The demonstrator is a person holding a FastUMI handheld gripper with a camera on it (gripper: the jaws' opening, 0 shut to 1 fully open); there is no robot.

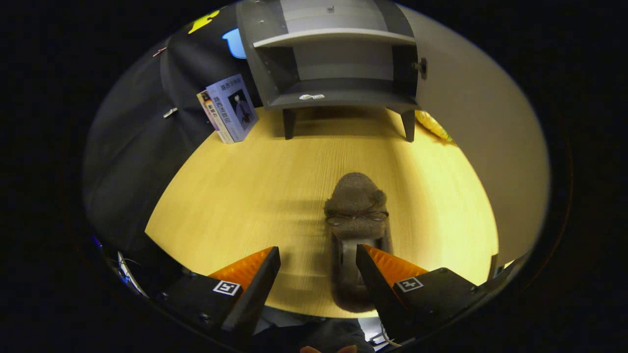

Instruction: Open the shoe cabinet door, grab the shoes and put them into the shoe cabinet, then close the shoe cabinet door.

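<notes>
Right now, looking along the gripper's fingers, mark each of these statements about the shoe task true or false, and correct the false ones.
1. The shoe cabinet door is open. True.
2. The brown slipper sits on a cabinet shelf. False: it lies on the wooden table.
3. The gripper is shut on the slipper. False: its fingers are spread, with the slipper's heel end beside the right finger.
4. Books lean beside the cabinet. True.

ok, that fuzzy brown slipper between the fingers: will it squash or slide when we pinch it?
The slipper looks plush and furry, so it will probably squash and flop rather than hold shape. It lies flat on the smooth wooden table, so a nudge may slide it, not tip it. The gripper is open, its right finger beside the heel opening.
</notes>
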